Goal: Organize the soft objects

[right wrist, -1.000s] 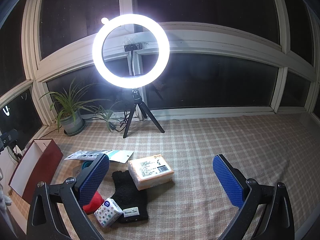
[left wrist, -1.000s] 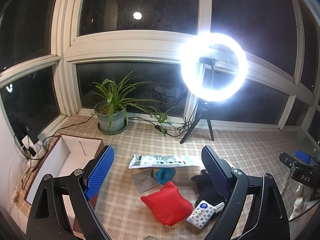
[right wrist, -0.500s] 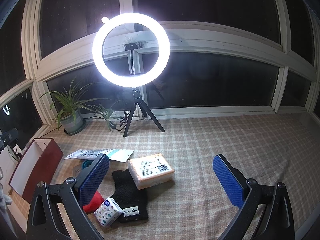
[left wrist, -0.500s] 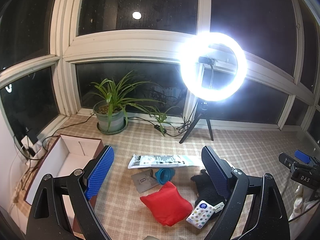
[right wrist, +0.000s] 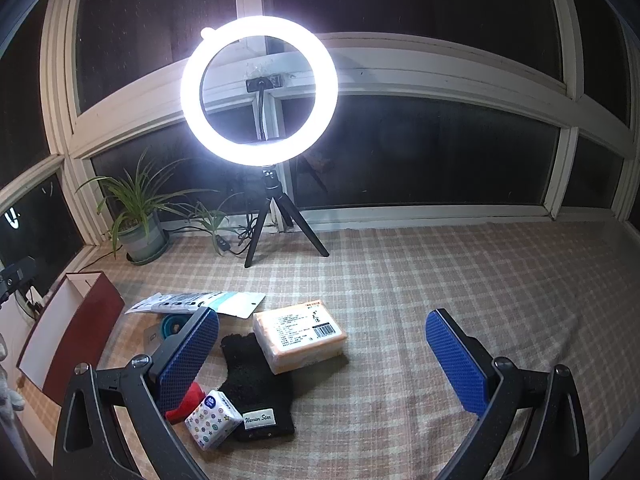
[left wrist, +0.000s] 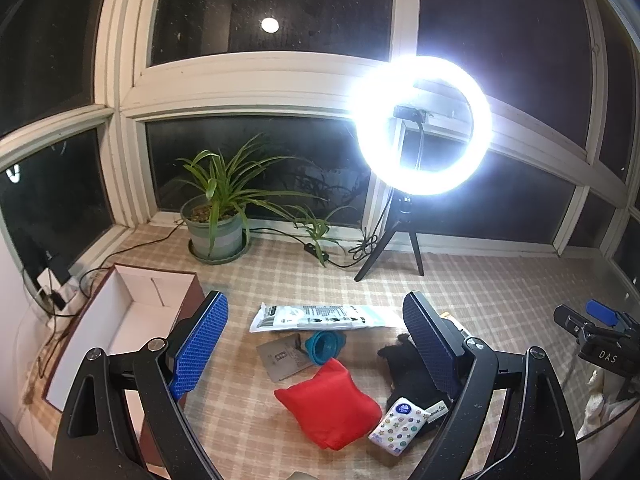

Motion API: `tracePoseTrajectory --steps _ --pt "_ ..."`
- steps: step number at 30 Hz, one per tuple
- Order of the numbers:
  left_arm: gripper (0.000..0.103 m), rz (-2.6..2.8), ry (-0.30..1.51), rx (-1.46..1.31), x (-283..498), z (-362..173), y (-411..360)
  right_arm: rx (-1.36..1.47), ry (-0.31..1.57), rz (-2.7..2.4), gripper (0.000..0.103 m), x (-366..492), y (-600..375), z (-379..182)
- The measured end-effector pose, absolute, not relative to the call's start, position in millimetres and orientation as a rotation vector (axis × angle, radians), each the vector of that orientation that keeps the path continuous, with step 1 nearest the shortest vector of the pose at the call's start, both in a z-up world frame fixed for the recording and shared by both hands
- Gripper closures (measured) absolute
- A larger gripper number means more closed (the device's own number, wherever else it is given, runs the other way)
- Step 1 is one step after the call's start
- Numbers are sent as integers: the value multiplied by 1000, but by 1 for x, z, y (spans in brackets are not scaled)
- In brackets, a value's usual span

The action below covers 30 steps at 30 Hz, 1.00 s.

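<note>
Nothing is picked up yet: both the left gripper (left wrist: 316, 340) and the right gripper (right wrist: 322, 354) hover with jaws released, so next comes reaching down for the red cushion (left wrist: 330, 404) bound for the box (left wrist: 120, 332).

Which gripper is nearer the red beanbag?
Left. The red beanbag lies centred just beyond the left gripper; the right gripper has it off to its left.

The left tongs (left wrist: 316, 344) hide part of the black glove (left wrist: 404, 372); its label print is unreadably small.
</note>
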State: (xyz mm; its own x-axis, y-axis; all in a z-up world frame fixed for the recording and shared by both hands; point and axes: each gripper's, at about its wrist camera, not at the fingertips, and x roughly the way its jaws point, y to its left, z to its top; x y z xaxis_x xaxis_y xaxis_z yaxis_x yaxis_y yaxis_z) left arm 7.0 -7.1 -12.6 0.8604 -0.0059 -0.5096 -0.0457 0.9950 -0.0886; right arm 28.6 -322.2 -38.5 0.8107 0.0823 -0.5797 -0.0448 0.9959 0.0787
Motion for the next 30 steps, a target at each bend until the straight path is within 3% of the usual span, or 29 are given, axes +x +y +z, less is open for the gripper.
tracePoseTrajectory --steps 19,30 --pt "14 -3 642 -149 21 -46 -5 169 734 168 1 51 -337 -65" --pt "14 14 760 -241 18 -88 11 115 773 344 1 72 -298 -77"
